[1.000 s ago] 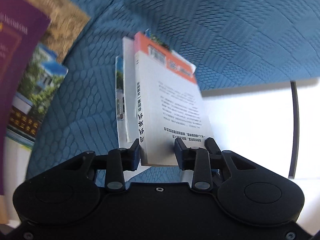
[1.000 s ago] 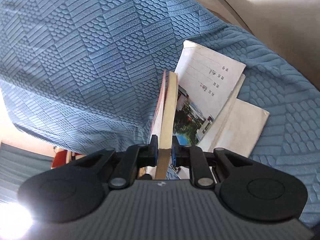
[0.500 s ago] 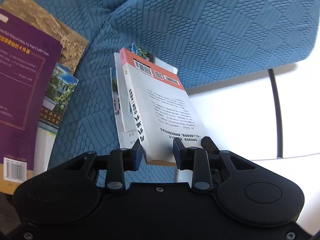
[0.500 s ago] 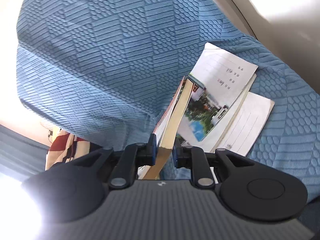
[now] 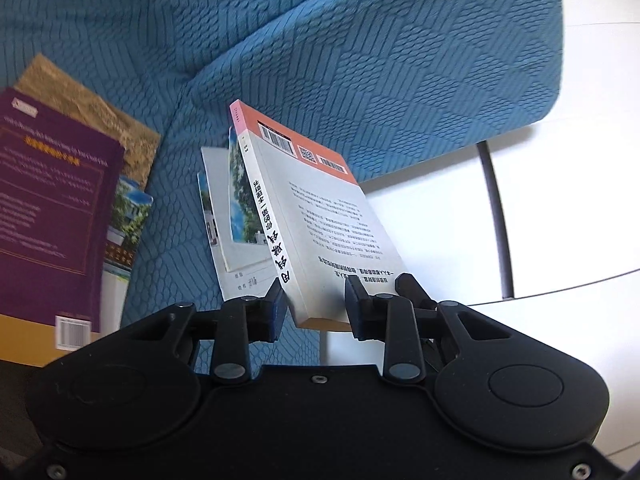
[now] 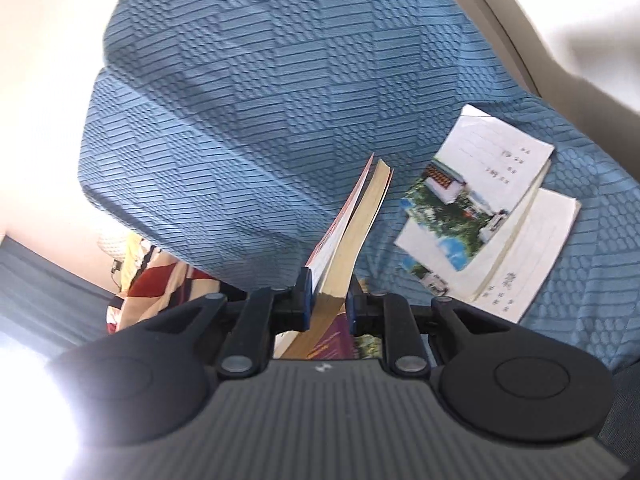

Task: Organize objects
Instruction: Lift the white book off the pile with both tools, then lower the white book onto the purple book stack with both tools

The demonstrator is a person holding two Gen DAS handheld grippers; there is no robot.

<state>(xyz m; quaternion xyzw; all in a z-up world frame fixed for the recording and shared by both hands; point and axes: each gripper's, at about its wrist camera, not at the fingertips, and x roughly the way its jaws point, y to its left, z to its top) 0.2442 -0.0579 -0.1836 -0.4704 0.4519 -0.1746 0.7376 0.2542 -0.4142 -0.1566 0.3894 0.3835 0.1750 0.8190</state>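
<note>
The orange-backed book [image 5: 320, 216] hung tilted above the blue chair seat [image 5: 360, 60], both tongs, left [image 5: 316, 304] and right [image 6: 327, 300], clamped narrow on its edges. Uneven lifting could twist it loose onto the notebooks [image 6: 480, 208].

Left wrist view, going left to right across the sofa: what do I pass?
purple book → thin notebooks lying on the cushion → orange-and-white book gripped in the left hand-held gripper → black sofa leg.

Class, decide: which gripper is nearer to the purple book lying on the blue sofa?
Left. The left gripper hangs beside the purple book; from the right gripper it shows only as a sliver beneath the held book.
</note>
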